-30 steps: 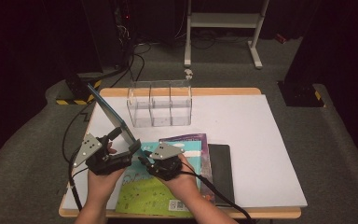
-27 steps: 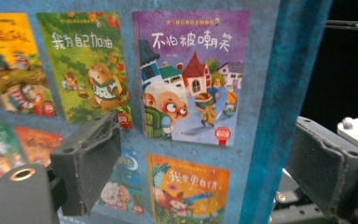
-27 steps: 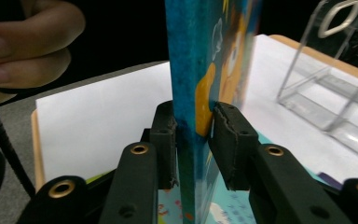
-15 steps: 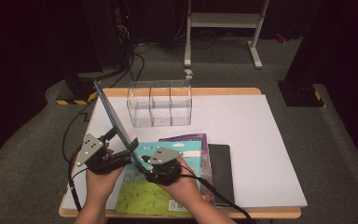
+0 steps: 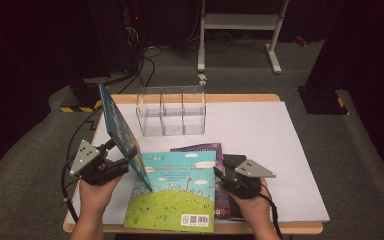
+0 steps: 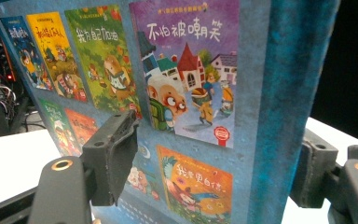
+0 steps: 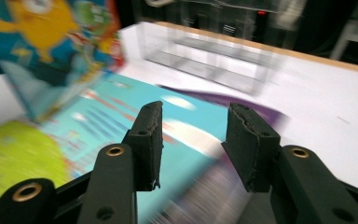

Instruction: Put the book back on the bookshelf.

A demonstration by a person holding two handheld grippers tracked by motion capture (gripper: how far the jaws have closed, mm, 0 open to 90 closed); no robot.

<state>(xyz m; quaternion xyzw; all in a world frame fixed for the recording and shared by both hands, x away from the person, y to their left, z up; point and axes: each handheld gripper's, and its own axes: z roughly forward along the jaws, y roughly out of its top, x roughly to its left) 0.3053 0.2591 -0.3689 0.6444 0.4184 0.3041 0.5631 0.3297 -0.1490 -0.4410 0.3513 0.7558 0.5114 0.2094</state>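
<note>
**Blue picture book upright between the left jaws**

The left gripper has its jaws astride the lower edge of a blue picture book; they have just been closing, the near pad touching its back cover, printed with small cover pictures. It stands tilted at the worktop's left. The right gripper's jaws, just opening, hold nothing.

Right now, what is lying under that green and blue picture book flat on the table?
Under the green and blue picture book lies a purple book, its top edge poking out, and beside it a dark book. How much of them is covered, and whether anything else lies beneath, cannot be seen.
</note>
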